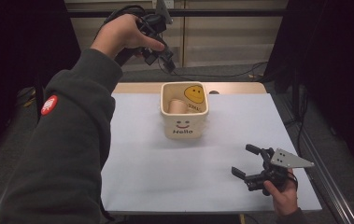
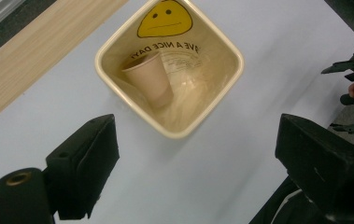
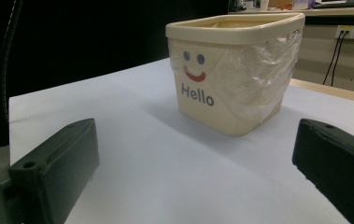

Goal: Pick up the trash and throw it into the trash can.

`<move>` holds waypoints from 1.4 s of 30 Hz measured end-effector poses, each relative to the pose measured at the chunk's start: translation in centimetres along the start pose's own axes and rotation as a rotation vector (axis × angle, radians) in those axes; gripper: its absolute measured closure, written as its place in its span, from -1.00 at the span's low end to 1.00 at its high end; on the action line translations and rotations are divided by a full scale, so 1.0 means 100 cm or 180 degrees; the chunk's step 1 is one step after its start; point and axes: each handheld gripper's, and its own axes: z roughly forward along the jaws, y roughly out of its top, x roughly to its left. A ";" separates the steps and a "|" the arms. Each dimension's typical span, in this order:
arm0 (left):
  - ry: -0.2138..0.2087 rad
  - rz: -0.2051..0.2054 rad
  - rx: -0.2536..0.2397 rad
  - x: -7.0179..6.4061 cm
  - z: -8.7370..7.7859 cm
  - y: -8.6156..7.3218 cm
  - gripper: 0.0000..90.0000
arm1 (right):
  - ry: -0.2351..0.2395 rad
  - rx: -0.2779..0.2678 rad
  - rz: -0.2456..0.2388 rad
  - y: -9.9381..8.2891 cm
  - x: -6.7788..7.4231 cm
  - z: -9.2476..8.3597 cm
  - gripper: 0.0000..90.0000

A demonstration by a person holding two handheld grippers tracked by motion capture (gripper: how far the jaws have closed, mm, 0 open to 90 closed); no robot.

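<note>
1. The paper cup (image 2: pixel 149 79) lies tilted inside the cream bin (image 1: pixel 184 128), leaning into 1 corner with its mouth up toward the rim. I count 1 cup.
2. By the look of it, the cup is very light, thin-walled and easy to crush or dent. The safest hold would be a gentle pinch across the rim or upper wall, not a hard squeeze on the middle.
3. The bin, 1 in all, stands upright near the far middle of the white table (image 1: pixel 142 177). It has a clear plastic liner (image 3: pixel 258 79), a smiley face and "Hello" on its front. The liner looks thin and slippery, so the cup may slide on it.
4. The left gripper (image 1: pixel 158 46) hangs high above the bin's far side, looking straight down into it. Its jaws stand partly apart with nothing between them.
5. The right gripper (image 1: pixel 249 163) rests low at the table's near right corner, well apart from the bin, its jaws wide and empty.
6. Count: 2 grippers, 1 bin, 1 cup, 1 liner.
</note>
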 end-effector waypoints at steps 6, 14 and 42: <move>-0.0010 -0.0030 -0.0130 0.003 -0.004 -0.011 -0.72 | -0.0021 0.0000 0.0014 0.000 0.000 0.000 -1.00; -0.0010 -0.0061 -0.0240 0.011 -0.008 -0.030 -0.74 | -0.0011 0.0014 0.0000 0.001 0.001 0.002 -0.99; -0.0135 -0.0056 -0.1042 0.024 0.002 -0.092 -0.88 | -0.0029 0.0034 -0.0016 0.001 0.000 0.000 -1.00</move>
